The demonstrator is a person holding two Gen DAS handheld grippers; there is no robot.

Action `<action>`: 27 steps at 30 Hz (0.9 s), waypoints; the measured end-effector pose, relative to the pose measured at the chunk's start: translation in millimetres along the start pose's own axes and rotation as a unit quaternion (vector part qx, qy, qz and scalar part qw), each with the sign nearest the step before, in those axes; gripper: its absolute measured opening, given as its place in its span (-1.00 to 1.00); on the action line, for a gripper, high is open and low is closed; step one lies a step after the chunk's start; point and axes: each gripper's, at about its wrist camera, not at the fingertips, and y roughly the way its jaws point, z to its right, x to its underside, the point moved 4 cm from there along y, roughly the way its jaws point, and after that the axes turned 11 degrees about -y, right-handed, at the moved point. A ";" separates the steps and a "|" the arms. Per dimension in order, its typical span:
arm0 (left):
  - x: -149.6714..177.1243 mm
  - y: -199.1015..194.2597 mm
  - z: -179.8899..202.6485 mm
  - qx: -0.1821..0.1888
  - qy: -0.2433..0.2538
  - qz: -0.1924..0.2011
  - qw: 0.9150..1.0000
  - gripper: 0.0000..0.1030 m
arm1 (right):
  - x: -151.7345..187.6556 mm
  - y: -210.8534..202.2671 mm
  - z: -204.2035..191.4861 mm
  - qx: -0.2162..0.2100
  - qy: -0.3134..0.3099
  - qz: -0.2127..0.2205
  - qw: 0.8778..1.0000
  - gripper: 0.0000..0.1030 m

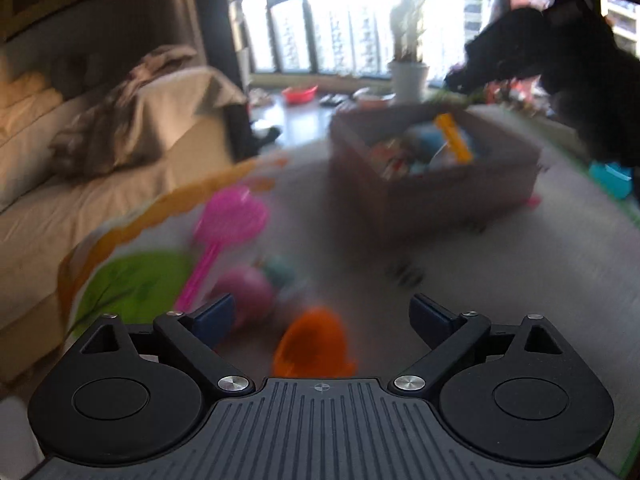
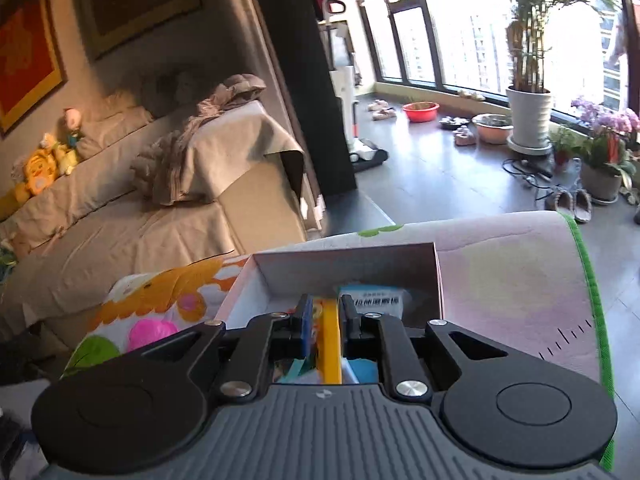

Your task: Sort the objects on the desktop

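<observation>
The left wrist view is motion-blurred. My left gripper [image 1: 320, 312] is open and empty above an orange toy [image 1: 314, 344] on the mat. A pink ball-like toy [image 1: 244, 292] and a pink paddle [image 1: 228, 220] lie to its left. The cardboard box [image 1: 436, 184] with several toys stands ahead, with the right gripper [image 1: 552, 64] as a dark shape over it. In the right wrist view my right gripper [image 2: 326, 312] is shut on a yellow strip-shaped toy [image 2: 331, 344] over the open box [image 2: 348, 268], which holds a blue packet [image 2: 376, 300].
The play mat [image 2: 508, 280] has a green edge at the right. A covered sofa [image 2: 132, 216] with clothes runs along the left. A potted plant [image 2: 528, 120], basins and slippers stand on the floor by the windows.
</observation>
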 end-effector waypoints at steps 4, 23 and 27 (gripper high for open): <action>11.4 6.2 -12.1 -0.002 -0.022 -0.027 0.999 0.91 | 9.7 -5.7 -16.2 -0.005 -0.017 0.000 1.000 -0.32; 5.1 16.3 6.2 0.043 -0.055 -0.035 0.997 0.93 | 98.8 -59.1 -62.5 -0.064 -0.098 -0.070 0.991 0.33; 0.5 13.5 -29.9 -0.005 -0.096 -0.031 0.995 0.93 | 131.9 -56.5 -112.6 -0.151 -0.166 -0.097 0.970 0.47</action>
